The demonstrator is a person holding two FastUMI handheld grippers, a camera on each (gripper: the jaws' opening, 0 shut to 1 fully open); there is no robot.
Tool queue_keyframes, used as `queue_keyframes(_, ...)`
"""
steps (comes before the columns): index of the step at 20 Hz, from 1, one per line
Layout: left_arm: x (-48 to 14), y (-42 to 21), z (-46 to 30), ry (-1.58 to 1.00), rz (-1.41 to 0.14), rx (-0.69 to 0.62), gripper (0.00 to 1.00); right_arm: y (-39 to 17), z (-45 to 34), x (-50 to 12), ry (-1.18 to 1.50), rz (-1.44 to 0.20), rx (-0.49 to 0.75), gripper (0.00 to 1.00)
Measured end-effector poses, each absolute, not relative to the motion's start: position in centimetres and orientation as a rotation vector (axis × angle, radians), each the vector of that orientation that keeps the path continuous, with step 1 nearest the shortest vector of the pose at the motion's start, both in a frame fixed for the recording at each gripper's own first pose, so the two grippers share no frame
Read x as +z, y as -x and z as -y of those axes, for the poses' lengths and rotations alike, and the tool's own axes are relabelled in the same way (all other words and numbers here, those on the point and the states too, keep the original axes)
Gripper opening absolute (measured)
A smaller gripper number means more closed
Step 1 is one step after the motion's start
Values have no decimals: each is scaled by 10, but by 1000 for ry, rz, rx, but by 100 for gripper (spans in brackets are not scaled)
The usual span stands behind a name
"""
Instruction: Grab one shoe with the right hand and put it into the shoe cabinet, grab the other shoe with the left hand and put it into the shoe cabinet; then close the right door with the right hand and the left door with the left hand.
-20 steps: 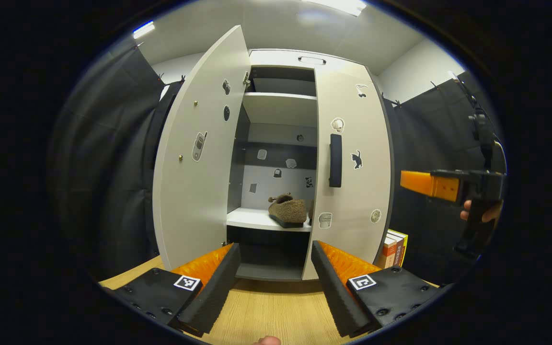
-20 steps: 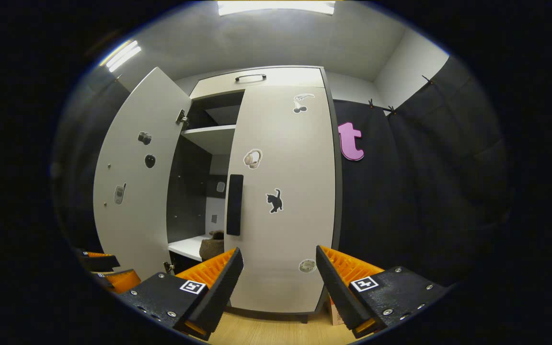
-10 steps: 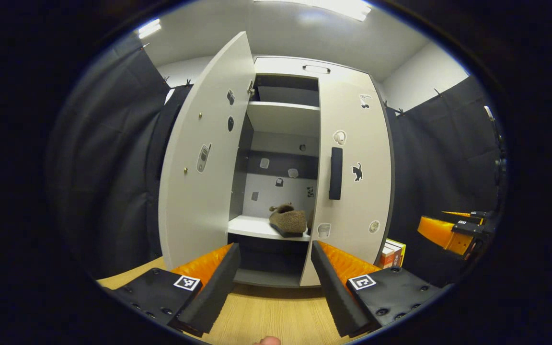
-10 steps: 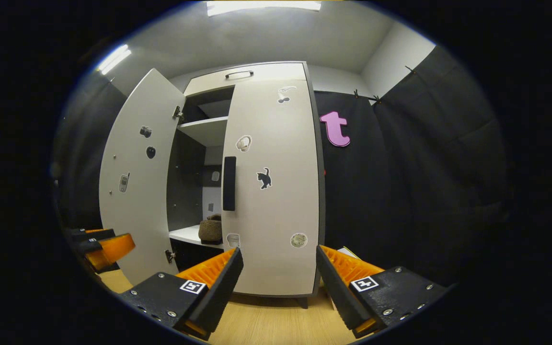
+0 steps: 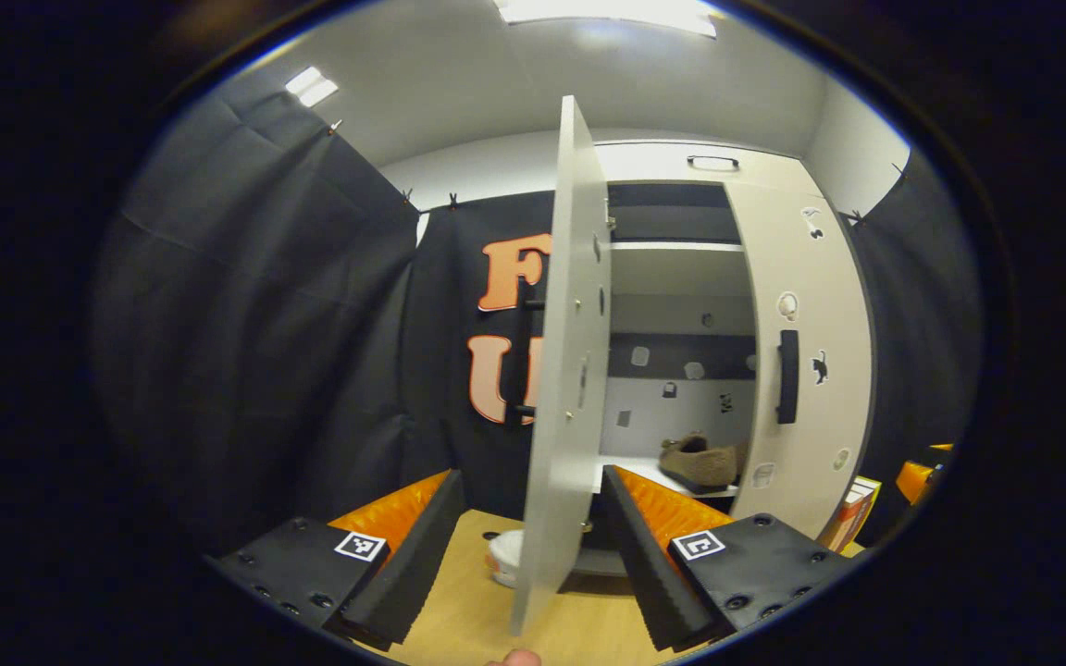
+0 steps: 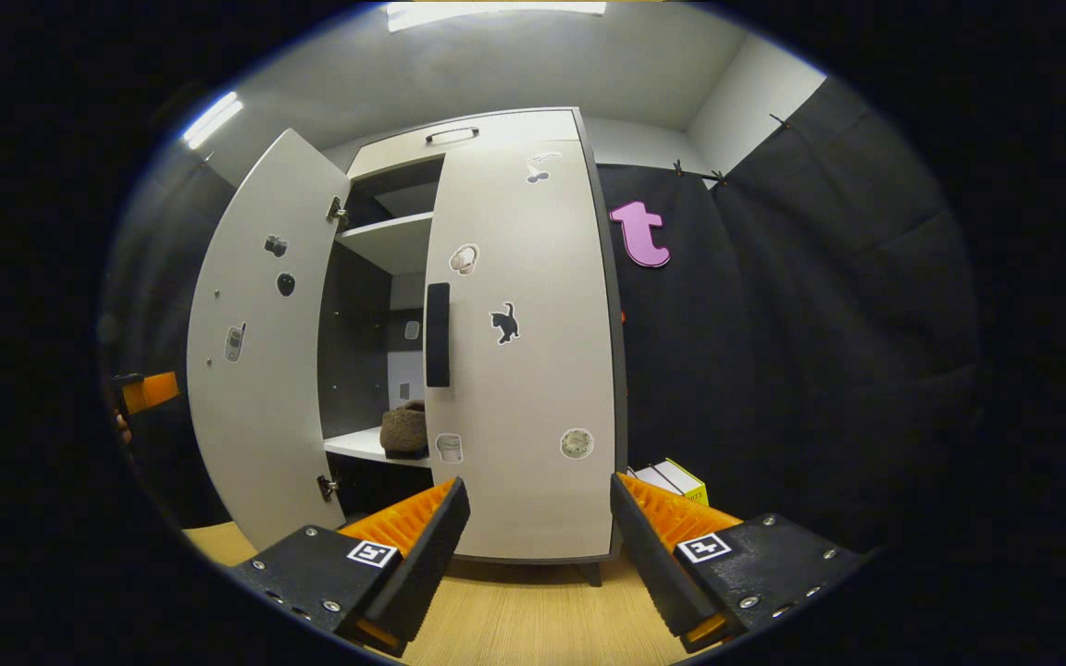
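Standing on a light wooden floor point(image 6: 533, 620), a tall white shoe cabinet point(image 6: 496, 139) is filling the middle of the right gripper view. Its right door point(image 6: 533, 370) is sitting closed, carrying a black vertical handle point(image 6: 438, 335) and several small stickers, a black cat among them. Its left door point(image 6: 255, 370) is hanging wide open, and in the left gripper view this same door point(image 5: 565, 370) is showing nearly edge-on, just ahead of the left tongs point(image 5: 533, 546). Inside, on a white shelf point(image 5: 630, 472), a brown fuzzy shoe point(image 5: 700, 460) is resting near the closed door; from the right gripper view the shoe point(image 6: 404, 431) is peeking out beside the handle. A small stack of books point(image 6: 672, 479) is lying on the floor to the right of the cabinet. The left tongs are spread apart and holding nothing, the door edge showing between their fingers without touching them. The right tongs point(image 6: 538, 546) are likewise spread and empty, pointing at the closed door. A small white object point(image 5: 503, 560) is sitting on the floor beside the open door; what it is cannot be told.
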State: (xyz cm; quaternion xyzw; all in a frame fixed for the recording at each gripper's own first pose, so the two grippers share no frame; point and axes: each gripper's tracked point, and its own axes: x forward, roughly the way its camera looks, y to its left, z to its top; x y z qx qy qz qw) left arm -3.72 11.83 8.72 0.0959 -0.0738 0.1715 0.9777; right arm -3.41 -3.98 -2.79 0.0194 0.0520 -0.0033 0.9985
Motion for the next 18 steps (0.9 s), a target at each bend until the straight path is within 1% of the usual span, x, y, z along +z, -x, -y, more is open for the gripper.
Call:
queue_keyframes(1, 94, 35, -131, -205, 153, 377, 96, 35, 37, -27, -37, -100, -1, 94)
queue_keyframes(2, 101, 34, -148, -213, 160, 421, 94, 35, 35, -25, -33, -95, 4, 94)
queue_keyframes(3, 108, 29, -160, -221, 168, 439, 96, 36, 32, -25, -26, -92, 10, 94)
queue_keyframes(6, 124, 11, -188, -247, 182, 467, 96, 44, 27, -27, -10, -107, 21, 94)
queue_keyframes(7, 129, 3, -193, -246, 190, 456, 99, 45, 26, -28, -3, -112, 26, 94)
queue_keyframes(8, 132, -5, -192, -236, 191, 438, 94, 47, 26, -29, 7, -116, 26, 94)
queue_keyframes(9, 138, -13, -195, -221, 200, 427, 96, 48, 27, -31, 18, -122, 23, 94)
queue_keyframes(14, 161, -34, -196, -272, 260, 406, 96, 49, 30, -31, 46, -130, 9, 94)
queue_keyframes(15, 163, -35, -196, -282, 265, 399, 99, 49, 31, -29, 44, -128, 6, 94)
queue_keyframes(16, 161, -37, -195, -282, 259, 393, 94, 49, 32, -28, 39, -124, 4, 94)
queue_keyframes(18, 157, -36, -196, -294, 241, 402, 94, 48, 35, -29, 29, -126, -2, 94)
